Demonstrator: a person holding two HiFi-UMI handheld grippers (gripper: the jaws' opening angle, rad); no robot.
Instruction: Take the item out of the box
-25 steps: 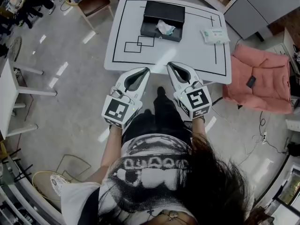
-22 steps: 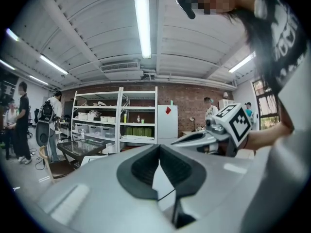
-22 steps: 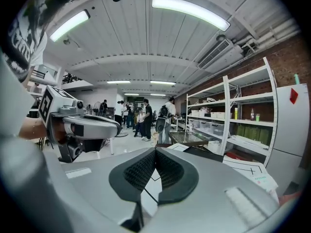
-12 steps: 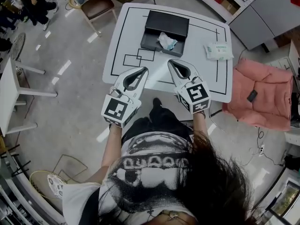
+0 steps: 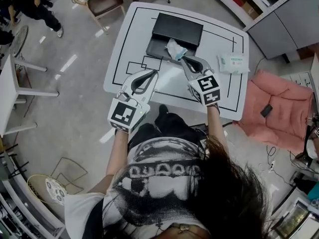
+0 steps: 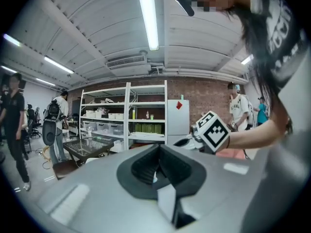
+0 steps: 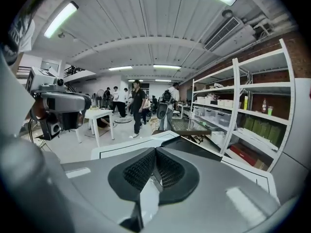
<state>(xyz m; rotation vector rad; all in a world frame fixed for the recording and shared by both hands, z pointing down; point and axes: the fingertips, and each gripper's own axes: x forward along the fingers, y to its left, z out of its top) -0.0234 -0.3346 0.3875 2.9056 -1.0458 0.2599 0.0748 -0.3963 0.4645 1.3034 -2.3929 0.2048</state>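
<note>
A black box (image 5: 178,28) lies with its lid open at the far side of the white table (image 5: 133,44). A crumpled pale item (image 5: 174,49) sits in its tray. My right gripper (image 5: 185,59) reaches over the table, its tip just right of the item and close to it. Its jaws are beginning to open, still nearly together, with nothing between them in the right gripper view (image 7: 155,152). My left gripper (image 5: 154,74) hovers shut and empty over the table's near part, short of the box. The box's dark edge (image 7: 197,150) shows beyond the right jaws.
A pack of wipes (image 5: 233,62) lies on the table's right side. Black lines (image 5: 137,66) mark the tabletop. A pink cushioned seat (image 5: 278,102) stands to the right, a brown chair (image 5: 104,0) at the far left, another white table (image 5: 7,97) at the left edge.
The person has stepped closer to the table. My right gripper has moved forward over the tabletop up to the box. My left gripper has come over the table's front edge.
</note>
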